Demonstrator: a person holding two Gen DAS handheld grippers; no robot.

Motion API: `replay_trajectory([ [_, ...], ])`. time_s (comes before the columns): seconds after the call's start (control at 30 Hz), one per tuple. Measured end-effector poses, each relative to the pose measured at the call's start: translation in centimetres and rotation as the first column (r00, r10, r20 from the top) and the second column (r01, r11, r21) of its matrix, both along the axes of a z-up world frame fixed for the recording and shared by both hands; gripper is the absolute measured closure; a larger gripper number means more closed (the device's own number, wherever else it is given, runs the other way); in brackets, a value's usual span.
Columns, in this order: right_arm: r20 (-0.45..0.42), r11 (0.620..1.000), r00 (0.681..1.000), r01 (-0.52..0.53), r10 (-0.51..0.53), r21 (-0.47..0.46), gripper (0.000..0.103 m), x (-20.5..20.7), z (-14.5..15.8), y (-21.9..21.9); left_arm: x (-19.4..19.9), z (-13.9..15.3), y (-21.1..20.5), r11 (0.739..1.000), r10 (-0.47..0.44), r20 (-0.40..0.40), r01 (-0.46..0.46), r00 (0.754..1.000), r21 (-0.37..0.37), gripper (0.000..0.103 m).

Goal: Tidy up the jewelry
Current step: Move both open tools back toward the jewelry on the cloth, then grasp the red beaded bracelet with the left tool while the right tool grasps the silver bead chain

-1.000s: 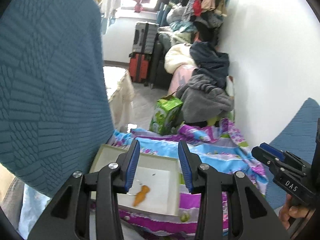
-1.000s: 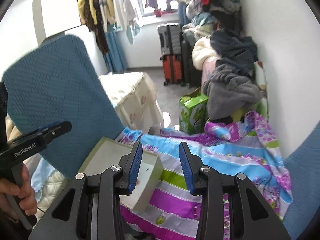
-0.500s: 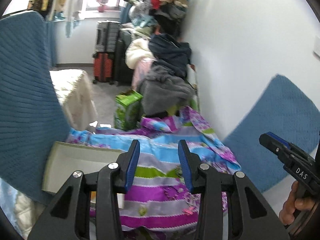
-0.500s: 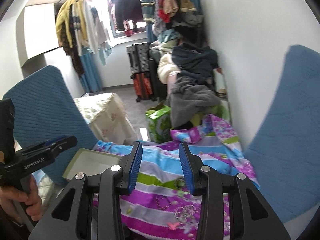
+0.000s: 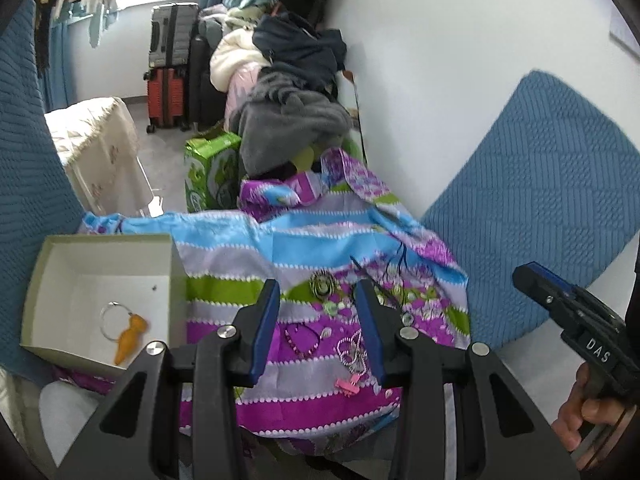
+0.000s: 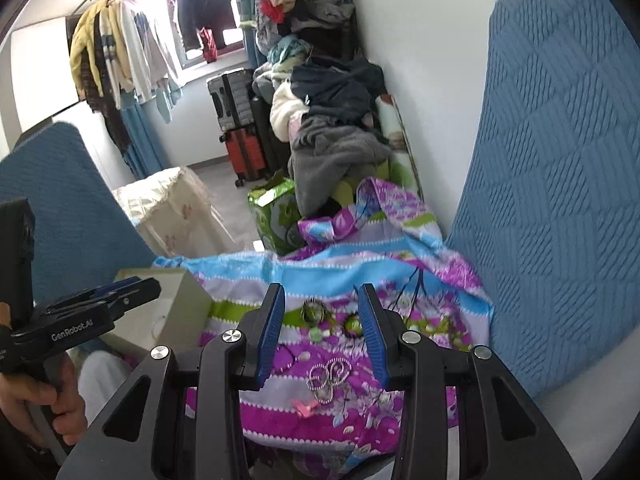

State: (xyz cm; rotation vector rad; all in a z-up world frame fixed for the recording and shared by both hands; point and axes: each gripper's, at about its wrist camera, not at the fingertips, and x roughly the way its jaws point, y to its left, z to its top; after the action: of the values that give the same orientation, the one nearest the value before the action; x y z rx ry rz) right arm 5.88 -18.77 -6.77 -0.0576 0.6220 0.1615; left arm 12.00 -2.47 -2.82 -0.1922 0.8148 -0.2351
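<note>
Jewelry lies on a striped purple, blue and green cloth (image 5: 280,248): a silver rhinestone piece (image 6: 329,376), a small pink clip (image 6: 303,407), a beaded bracelet (image 5: 303,338) and a round striped brooch (image 5: 322,284). An open white box (image 5: 44,264) at the left holds a thin hoop with an orange pendant (image 5: 127,336). My left gripper (image 5: 317,320) is open and empty above the jewelry. My right gripper (image 6: 321,328) is open and empty, over the silver piece. The right gripper also shows in the left wrist view (image 5: 568,308).
Blue quilted cushions (image 5: 532,208) stand to the right and left of the cloth. A white wall is behind. Beyond the cloth are a green box (image 5: 208,172), piled clothes (image 5: 288,120), suitcases (image 5: 168,64) and a cream covered stand (image 5: 96,152).
Both grippers have swung right, from the box and left cushion towards the cloth, and tilted down. The jewelry and the box's inside have come into view. Both stay open.
</note>
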Motion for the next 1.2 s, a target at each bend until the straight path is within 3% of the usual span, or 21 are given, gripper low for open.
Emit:
replay_trajectory([
  [0.33, -0.15, 1.0, 0.989, -0.014, 0.017, 0.021, 0.067, 1.5, -9.6, -0.5, 1.2, -8.1, -1.6, 0.999, -0.049, -0.141, 0.048, 0.989, -0.011, 0.063],
  [0.57, -0.256, 0.999, 0.966, -0.037, 0.036, -0.001, 0.07, 3.7, -15.3, -0.3, 2.9, -13.2, -2.7, 0.996, -0.083, -0.229, 0.085, 0.97, -0.004, 0.074],
  [0.83, -0.339, 0.998, 0.939, -0.059, 0.051, -0.013, 0.07, 6.3, -20.1, 0.0, 5.3, -17.7, -2.7, 0.997, -0.065, -0.3, 0.072, 0.952, 0.012, 0.08],
  [1.13, -0.373, 0.998, 0.927, -0.05, 0.036, -0.028, 0.073, 8.3, -23.0, -0.4, 6.5, -19.8, -2.9, 0.997, -0.069, -0.323, 0.078, 0.944, 0.015, 0.08],
  [1.2, -0.377, 0.998, 0.926, -0.055, 0.036, -0.04, 0.073, 8.6, -23.4, -0.2, 6.6, -20.1, -3.3, 0.994, -0.073, -0.326, 0.094, 0.942, 0.048, 0.087],
])
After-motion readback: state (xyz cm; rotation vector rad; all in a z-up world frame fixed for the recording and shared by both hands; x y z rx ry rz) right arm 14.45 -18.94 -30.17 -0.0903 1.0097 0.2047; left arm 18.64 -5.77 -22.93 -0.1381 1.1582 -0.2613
